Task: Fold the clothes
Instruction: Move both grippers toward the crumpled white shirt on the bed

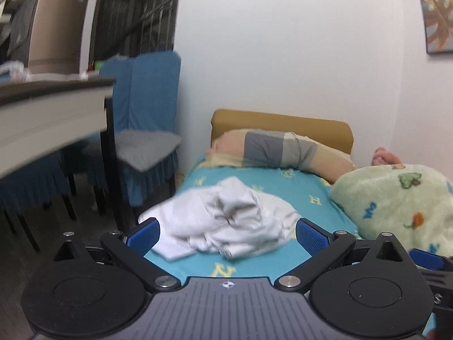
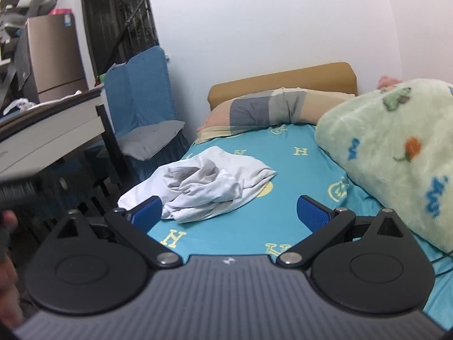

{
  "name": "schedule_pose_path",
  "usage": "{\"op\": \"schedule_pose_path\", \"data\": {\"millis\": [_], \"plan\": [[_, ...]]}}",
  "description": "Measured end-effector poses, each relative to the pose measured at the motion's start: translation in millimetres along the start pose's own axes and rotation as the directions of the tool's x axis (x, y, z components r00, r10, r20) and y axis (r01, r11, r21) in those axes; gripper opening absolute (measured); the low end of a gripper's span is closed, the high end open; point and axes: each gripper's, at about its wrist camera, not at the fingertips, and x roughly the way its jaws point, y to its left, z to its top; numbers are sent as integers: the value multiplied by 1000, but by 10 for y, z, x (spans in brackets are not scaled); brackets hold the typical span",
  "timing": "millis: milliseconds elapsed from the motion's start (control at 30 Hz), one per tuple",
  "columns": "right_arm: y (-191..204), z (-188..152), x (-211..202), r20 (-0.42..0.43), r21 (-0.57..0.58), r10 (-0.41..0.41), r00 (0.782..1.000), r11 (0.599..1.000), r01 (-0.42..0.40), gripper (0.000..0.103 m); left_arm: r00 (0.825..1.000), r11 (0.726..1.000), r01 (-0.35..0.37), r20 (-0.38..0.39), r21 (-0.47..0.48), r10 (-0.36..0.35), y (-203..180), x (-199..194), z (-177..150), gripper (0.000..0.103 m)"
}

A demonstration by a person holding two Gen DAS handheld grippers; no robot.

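Bed (image 2: 254, 221) with teal sheet, smooth cotton printed with yellow H letters, carries everything. Green fleece blanket (image 2: 390, 153), plush with cartoon print, is bunched along the right side. Striped pillow (image 2: 269, 110) lies against the tan padded headboard (image 2: 283, 80). White garment (image 1: 223, 221) sits crumpled in a loose heap on the sheet near the bed's left edge: thin, soft, creased, no flat panel or clean fold line visible. So it lies unfolded now. Judgement: step in hand is getting hold of it to spread it flat; next move needs an edge or corner found, one per claw. Left claw (image 1: 228, 233) released, blue ribbed pads splayed either side of the heap, apart from it. Right claw (image 2: 230, 209) released too, empty, above the sheet beside the heap.
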Motion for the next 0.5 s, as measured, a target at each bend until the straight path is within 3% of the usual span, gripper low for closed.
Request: {"op": "schedule_pose_path", "data": {"millis": [100,200,267,400,500], "plan": [[-127,24,-40,23,-2,-19,1000,1000,19,103,999,995,-40,7,93,39,-157,167,167,103],[-217,48,-106,64,15,-46,997,999,45,103,998,992,-43,-30,120,47,-279,376,290,103],[-278,80,-128,68,88,-68,995,994,62,103,998,994,-31,-52,101,36,-309,477,342,103],[-330,106,-200,120,227,-9,993,974,-19,103,996,996,-3,-83,84,10,-265,656,248,103],[-270,84,-183,131,203,-41,991,979,13,103,994,996,6,-109,89,3,-206,804,112,103]]}}
